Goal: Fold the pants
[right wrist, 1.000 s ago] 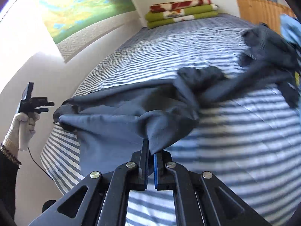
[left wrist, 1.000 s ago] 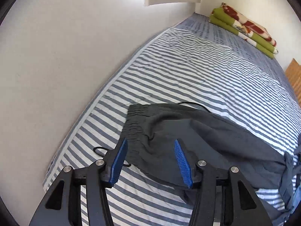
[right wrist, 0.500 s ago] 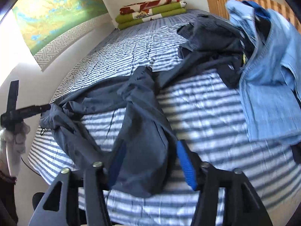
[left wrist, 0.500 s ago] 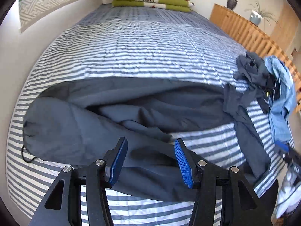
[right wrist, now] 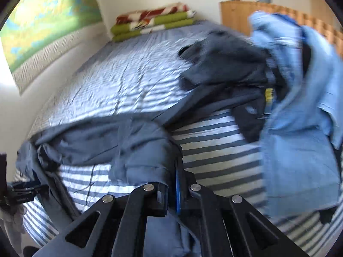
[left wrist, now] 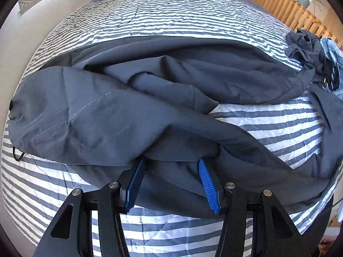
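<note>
Dark grey pants (left wrist: 107,115) lie crumpled across the striped bed (left wrist: 171,17), waistband at the left, legs running right. My left gripper (left wrist: 170,167) points down at the near leg. Its blue pads (left wrist: 209,184) stand apart, their tips tucked under a fold, with cloth lying loose between them. In the right wrist view, my right gripper (right wrist: 174,167) is shut on a bunched fold of the pants (right wrist: 139,145). The left gripper (right wrist: 23,192) shows there at the far left edge, in a gloved hand.
A heap of clothes lies at the right of the bed: a dark garment (right wrist: 225,57) and a light blue shirt (right wrist: 300,117). Folded green and red blankets (right wrist: 150,23) sit at the far end. A wooden slatted cabinet (left wrist: 278,6) stands at the right; a wall runs along the left.
The left gripper swung from the waistband end to the near leg and sank onto the cloth. The right gripper let go, opened, moved along and shut again on a pants fold.
</note>
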`<state>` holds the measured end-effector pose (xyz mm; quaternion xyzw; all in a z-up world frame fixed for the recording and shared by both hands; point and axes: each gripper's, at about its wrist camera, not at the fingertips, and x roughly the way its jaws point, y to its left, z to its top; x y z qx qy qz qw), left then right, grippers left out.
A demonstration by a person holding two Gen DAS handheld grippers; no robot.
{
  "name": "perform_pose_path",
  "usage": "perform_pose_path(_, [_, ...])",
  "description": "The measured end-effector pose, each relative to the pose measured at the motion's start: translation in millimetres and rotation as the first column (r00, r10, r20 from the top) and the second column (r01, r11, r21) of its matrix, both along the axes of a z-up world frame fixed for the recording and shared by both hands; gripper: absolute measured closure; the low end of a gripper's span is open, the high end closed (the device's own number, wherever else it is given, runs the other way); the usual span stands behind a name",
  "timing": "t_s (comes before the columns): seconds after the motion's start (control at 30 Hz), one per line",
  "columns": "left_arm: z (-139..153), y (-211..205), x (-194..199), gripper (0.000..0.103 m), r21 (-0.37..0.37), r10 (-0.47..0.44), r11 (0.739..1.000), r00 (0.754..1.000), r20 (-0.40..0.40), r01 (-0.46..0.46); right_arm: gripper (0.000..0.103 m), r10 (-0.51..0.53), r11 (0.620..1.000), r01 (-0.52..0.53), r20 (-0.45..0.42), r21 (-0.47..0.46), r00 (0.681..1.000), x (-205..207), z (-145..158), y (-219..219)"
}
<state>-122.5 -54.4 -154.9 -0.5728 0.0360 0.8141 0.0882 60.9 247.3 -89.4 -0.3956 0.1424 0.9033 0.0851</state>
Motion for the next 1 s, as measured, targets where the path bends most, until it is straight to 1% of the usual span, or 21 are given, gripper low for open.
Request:
perform_pose_path(0.03, [3.4,-3.7,1.2,0.047,0.001,0.006,1.0,1.0,-0.004,-0.006,0.094,-0.08,0.997,0.08,-0.018,0.013,0.997,22.7,5.3,16.8])
perform_pose_path(0.07, [9.6,-5.8,2.7,0.047,0.004,0.009,1.0,1.0,-0.019,-0.009,0.09,-0.137,0.99,0.137,0.0,0.022,0.991,41.3,3.6,29.3])
perform_pose_path(0.1, [17.6,-7.0,3.9,0.047,0.009,0.006,1.0,0.999,-0.047,-0.006,0.088,-0.156,0.988,0.156,0.048,0.015,0.987,56.3,-1.9,40.1])
perform_pose_path(0.13, [27.8,-3.1,5.9,0.047,0.012,-0.003,1.0,0.997,-0.081,0.004,0.082,-0.146,0.989,0.148,0.114,-0.003,0.983,68.2,-12.1,51.3])
perform_pose_path(0.17, [36.5,2.8,5.7,0.047,0.017,-0.021,1.0,0.994,-0.108,0.023,0.082,-0.135,0.99,0.139,0.152,-0.017,0.979,80.1,-19.1,58.1])
perform_pose_path(0.23, [49.1,21.5,4.4,0.047,0.02,-0.065,0.997,0.987,-0.147,0.069,0.082,-0.146,0.989,0.148,0.177,0.0,0.973,103.6,-24.9,66.4])
perform_pose_path(0.3, [50.5,49.2,-1.7,0.047,0.006,-0.127,0.992,0.981,-0.149,0.13,0.08,-0.146,0.989,0.145,0.163,0.016,0.976,113.5,-18.4,67.0])
perform_pose_path(0.33, [47.1,64.4,-7.1,0.047,0.002,-0.16,0.987,0.977,-0.139,0.162,0.077,-0.134,0.991,0.135,0.138,0.006,0.981,112.8,-11.6,65.8])
perform_pose_path(0.4, [36.3,96.2,-15.5,0.047,-0.002,-0.22,0.975,0.969,-0.112,0.221,0.073,-0.111,0.994,0.112,0.089,-0.004,0.99,104.9,1.2,63.6])
perform_pose_path(0.47, [22.5,126.0,-24.1,0.047,-0.029,-0.27,0.963,0.958,-0.097,0.269,0.073,-0.085,0.996,0.086,0.055,-0.018,0.995,85.0,11.7,59.8])
perform_pose_path(0.53, [6.7,149.6,-32.0,0.047,-0.063,-0.288,0.957,0.955,-0.078,0.283,0.073,-0.061,0.997,0.064,0.043,-0.048,0.997,64.4,18.4,59.3])
perform_pose_path(0.6, [-9.2,165.6,-39.7,0.048,-0.087,-0.28,0.957,0.959,-0.051,0.275,0.072,-0.063,0.998,0.064,0.044,-0.024,0.997,48.7,23.2,59.1])
perform_pose_path(0.63, [-15.2,167.9,-45.0,0.05,-0.091,-0.278,0.958,0.96,-0.044,0.273,0.072,-0.074,0.997,0.074,0.06,0.004,0.995,42.6,23.3,59.0])
perform_pose_path(0.67, [-13.3,167.2,-46.8,0.054,-0.071,-0.277,0.96,0.958,-0.072,0.273,0.072,-0.088,0.996,0.087,0.076,0.021,0.993,40.0,22.9,63.1])
perform_pose_path(0.7, [-12.1,166.5,-48.8,0.076,-0.07,-0.279,0.959,0.957,-0.075,0.274,0.072,-0.099,0.995,0.097,0.087,0.025,0.991,41.1,21.5,68.1])
perform_pose_path(0.73, [-13.5,164.8,-50.2,0.088,-0.075,-0.273,0.961,0.959,-0.079,0.268,0.071,-0.105,0.994,0.104,0.095,0.022,0.99,43.1,21.0,73.3])
perform_pose_path(0.8, [-11.1,160.5,-49.9,0.098,-0.067,-0.271,0.962,0.959,-0.08,0.266,0.069,-0.125,0.992,0.122,0.117,0.036,0.985,52.2,20.0,84.9])
perform_pose_path(0.9, [-5.5,153.1,-37.0,0.099,-0.075,-0.308,0.951,0.947,-0.093,0.301,0.068,-0.154,0.988,0.152,0.131,0.023,0.979,65.2,17.5,101.7])
perform_pose_path(1.0, [-1.3,138.4,-31.4,0.1,-0.074,-0.324,0.945,0.941,-0.098,0.318,0.068,-0.154,0.985,0.162,0.138,-0.052,0.978,74.2,14.7,115.6])
